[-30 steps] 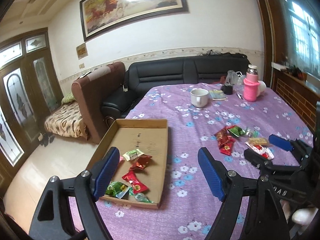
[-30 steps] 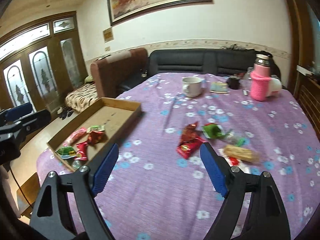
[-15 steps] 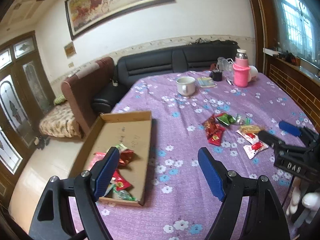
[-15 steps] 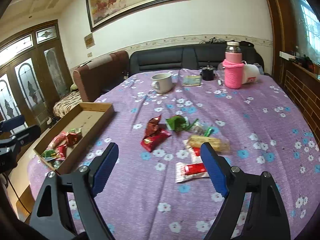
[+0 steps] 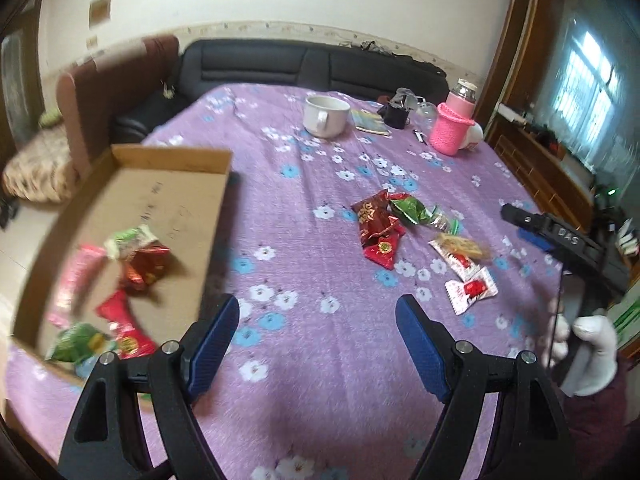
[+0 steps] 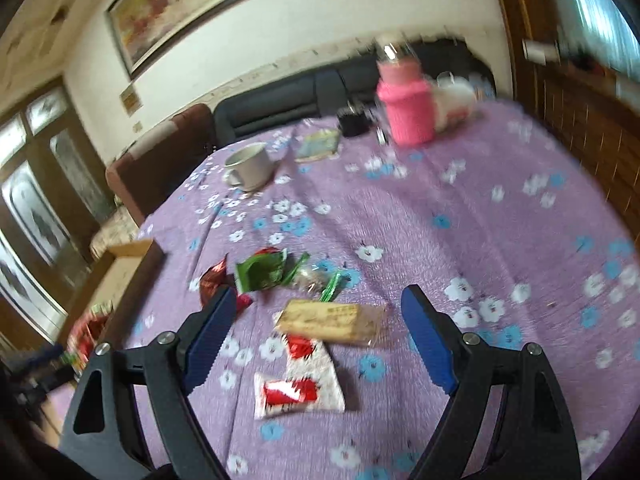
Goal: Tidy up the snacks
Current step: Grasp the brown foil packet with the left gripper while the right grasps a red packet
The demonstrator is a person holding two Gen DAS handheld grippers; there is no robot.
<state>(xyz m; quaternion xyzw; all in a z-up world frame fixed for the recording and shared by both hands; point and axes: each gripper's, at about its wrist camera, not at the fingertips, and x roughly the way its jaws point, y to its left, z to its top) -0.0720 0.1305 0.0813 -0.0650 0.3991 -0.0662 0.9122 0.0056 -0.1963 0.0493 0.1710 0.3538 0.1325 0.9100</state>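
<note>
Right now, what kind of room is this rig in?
Looks like a home living or dining room: black sofa behind a table with a purple floral cloth, a white mug, and a framed painting on the wall.

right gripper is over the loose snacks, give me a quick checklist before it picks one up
1. Right gripper jaws open and empty: ok.
2. A snack between the jaws: ok, the tan biscuit pack lies there, with the white and red packets just below it.
3. Only one snack in the grab path: not ok, the biscuit pack overlaps a white and red packet.
4. Cardboard tray has room: ok, its far half is bare.
5. Left gripper out of the way: ok, open, over bare tablecloth.
6. Picture sharp enough to aim: not ok, the right wrist view is blurred.
</note>
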